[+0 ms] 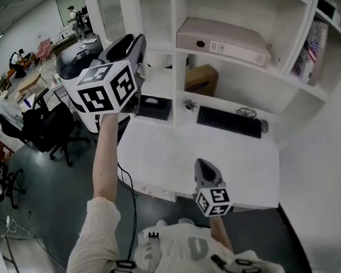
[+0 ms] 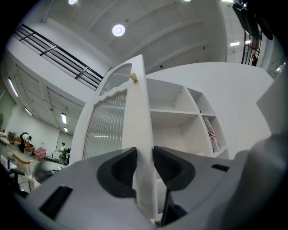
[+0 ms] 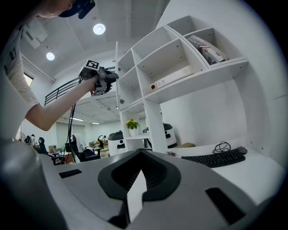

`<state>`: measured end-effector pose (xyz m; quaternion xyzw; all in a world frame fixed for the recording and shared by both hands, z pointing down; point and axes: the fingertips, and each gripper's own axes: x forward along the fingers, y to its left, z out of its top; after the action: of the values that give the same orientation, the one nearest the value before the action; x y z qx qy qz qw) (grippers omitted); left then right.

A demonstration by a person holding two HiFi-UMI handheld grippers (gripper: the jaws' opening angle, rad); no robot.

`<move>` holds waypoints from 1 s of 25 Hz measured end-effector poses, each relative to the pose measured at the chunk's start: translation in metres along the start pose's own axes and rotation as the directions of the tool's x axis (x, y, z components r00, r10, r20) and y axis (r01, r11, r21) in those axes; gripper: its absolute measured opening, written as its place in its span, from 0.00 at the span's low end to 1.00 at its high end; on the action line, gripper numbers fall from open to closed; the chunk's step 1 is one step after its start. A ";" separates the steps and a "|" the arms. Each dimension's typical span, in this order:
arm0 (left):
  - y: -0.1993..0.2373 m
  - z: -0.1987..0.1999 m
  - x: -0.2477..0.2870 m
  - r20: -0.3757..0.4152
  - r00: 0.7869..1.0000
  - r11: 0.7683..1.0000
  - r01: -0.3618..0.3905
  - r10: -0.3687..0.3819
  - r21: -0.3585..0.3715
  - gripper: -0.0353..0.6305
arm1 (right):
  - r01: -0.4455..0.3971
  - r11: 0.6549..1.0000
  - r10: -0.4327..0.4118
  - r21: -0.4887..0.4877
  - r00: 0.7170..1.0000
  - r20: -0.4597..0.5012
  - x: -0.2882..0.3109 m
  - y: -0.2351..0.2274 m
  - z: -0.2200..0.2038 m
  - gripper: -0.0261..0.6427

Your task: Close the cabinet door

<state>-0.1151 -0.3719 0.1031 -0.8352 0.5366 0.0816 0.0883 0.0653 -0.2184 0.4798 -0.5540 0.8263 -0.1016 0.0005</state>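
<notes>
The left claw (image 2: 144, 162) is gripping the cabinet door (image 2: 135, 112) – its two dark pads are pressing on either side of the door's white free edge, low on the frame. In the left gripper view the door is standing swung out from the cabinet (image 2: 180, 112), its ribbed glass panel (image 2: 104, 128) lying to the left of the clamped edge and a small brownish knob (image 2: 133, 77) sitting high on the frame. From the head view the left claw (image 1: 135, 41) is reaching up and forward on an outstretched arm, at the left side of the open shelves, level with the compartment where a pale binder (image 1: 221, 41) is lying flat. The right claw (image 1: 206, 166) is hovering low over the front of the white surface (image 1: 169, 156), holding nothing; in its own view the jaws of the right claw (image 3: 137, 173) are meeting at the tips with only a pale sliver showing between them. A black keyboard (image 1: 228, 121) and a mouse (image 1: 264, 126) are resting at the back of the surface, a cardboard box (image 1: 201, 79) is sitting in the lower compartment behind, and a few books (image 1: 312, 49) are leaning in the right-hand bay. A potted plant (image 3: 132, 123) is showing on a low shelf in the right gripper view – well apart from both claws.
</notes>
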 end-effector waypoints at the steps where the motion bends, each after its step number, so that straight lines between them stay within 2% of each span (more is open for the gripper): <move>1: -0.001 0.000 0.001 -0.002 1.000 1.000 0.001 -0.001 0.001 0.23 | -0.002 1.000 0.002 -0.003 1.000 0.003 0.001 0.000 0.001 0.05; 25: -0.013 -0.013 0.051 -0.028 1.000 0.997 -0.010 0.012 0.073 0.23 | 0.017 0.999 -0.017 -0.033 1.000 -0.010 0.003 -0.014 0.004 0.05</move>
<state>-0.0816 -0.4149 0.1049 -0.8297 0.5448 0.0507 0.1107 0.0772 -0.2263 0.4786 -0.5603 0.8232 -0.0908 -0.0139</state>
